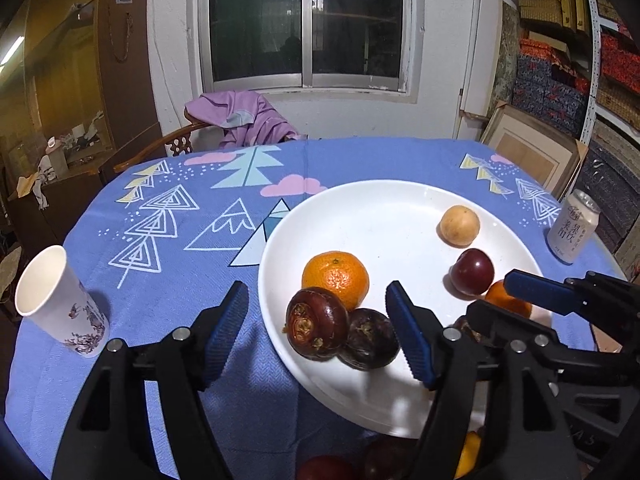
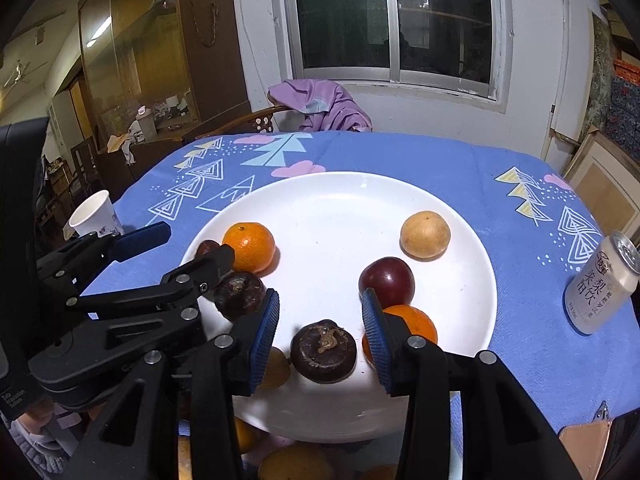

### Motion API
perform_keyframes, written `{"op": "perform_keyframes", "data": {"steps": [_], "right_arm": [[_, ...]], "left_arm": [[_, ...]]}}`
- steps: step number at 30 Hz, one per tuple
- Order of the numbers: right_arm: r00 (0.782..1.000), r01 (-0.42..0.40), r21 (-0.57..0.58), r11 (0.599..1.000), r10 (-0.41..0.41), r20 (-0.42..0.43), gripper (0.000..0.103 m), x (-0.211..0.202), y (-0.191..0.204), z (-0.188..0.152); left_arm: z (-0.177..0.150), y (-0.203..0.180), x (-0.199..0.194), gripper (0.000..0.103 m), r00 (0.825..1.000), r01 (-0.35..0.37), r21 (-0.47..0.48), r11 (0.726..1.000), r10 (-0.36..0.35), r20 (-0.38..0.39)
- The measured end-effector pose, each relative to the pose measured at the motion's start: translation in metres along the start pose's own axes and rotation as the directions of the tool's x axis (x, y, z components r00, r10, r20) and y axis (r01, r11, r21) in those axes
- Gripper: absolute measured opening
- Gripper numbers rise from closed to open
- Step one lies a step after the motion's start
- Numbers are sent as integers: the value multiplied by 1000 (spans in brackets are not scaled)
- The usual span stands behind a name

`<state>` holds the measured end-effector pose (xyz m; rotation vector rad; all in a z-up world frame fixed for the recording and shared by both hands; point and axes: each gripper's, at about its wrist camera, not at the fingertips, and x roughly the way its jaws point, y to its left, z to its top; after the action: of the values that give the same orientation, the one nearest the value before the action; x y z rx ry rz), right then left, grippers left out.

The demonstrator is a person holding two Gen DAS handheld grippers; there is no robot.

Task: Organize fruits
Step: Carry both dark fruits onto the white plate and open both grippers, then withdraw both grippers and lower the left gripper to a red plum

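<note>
Left gripper (image 1: 316, 336) and right gripper (image 2: 320, 336) hover side by side, jaws spread wide.

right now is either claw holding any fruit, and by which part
Nothing is held. The left claw is open around two dark fruits on the plate; the right claw is open around another dark fruit, pads not touching.

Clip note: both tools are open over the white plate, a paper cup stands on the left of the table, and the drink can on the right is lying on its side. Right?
Not quite. The drink can stands upright on the blue tablecloth, as the right wrist view shows. The rest holds: the left tool and right tool are open over the white plate, and the paper cup stands on the left.
</note>
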<state>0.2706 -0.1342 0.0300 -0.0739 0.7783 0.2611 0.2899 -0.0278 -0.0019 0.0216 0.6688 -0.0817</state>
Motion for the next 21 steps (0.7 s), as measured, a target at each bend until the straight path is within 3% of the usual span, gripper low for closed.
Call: {"op": "perform_keyframes", "data": {"steps": [11,13,21], "right_arm": [[995,-30,18,999,28,96,47,-77,19,-13],[993,-36,29,999,33,113,52,-90,20,-21],[990,-50,54,997,43,132,54,-128,23,-66]], "left_arm": [[-14,2,-68,71,998,-21,0,1000,21,53],[-24,4,-85,73,998,-20,-9,1000,21,64],[-68,12,-128,81,996,-48,-26,999,50,72]]}}
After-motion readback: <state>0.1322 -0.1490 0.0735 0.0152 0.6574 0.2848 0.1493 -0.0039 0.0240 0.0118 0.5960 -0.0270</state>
